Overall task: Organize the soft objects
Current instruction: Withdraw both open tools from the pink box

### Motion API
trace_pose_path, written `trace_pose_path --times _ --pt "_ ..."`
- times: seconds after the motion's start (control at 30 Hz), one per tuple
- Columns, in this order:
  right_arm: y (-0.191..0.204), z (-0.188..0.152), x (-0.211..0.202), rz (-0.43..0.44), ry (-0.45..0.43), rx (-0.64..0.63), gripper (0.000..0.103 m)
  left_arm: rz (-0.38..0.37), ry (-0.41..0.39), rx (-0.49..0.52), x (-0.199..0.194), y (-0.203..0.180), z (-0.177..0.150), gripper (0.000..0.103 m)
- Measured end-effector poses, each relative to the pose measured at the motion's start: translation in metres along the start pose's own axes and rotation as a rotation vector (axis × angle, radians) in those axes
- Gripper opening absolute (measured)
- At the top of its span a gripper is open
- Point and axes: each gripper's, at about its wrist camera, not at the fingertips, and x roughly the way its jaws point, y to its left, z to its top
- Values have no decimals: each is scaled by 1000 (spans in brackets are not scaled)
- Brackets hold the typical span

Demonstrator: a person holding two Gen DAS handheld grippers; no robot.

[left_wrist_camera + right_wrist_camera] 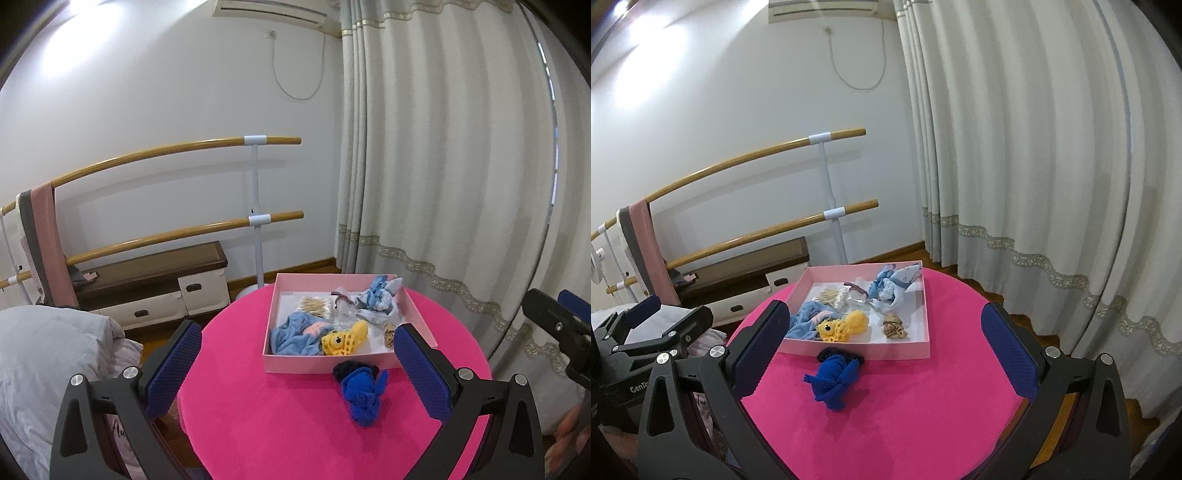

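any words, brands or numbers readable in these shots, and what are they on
"GenRo", cut off by the right gripper's finger, white print on the black body of the left gripper at the left edge of the right wrist view.
Dark script on a pinkish thing behind the left gripper's own finger: too blurred to read.
Pink box and blue cloth: no text visible.

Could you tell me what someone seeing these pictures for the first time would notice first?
The round table with its hot pink cover fills the foreground. At its far side sits a shallow pink box holding soft things, among them a yellow crocheted toy near its front wall. A dark blue knitted item lies alone on the cover just in front of the box, with the open left claw and open right claw apart from it.
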Motion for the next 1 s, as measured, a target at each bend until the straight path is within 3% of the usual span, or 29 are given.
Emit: trace_pose_path --times 1.0 --pt "4 -9 8 -6 35 -28 103 3 41 1 11 7 -16 103"
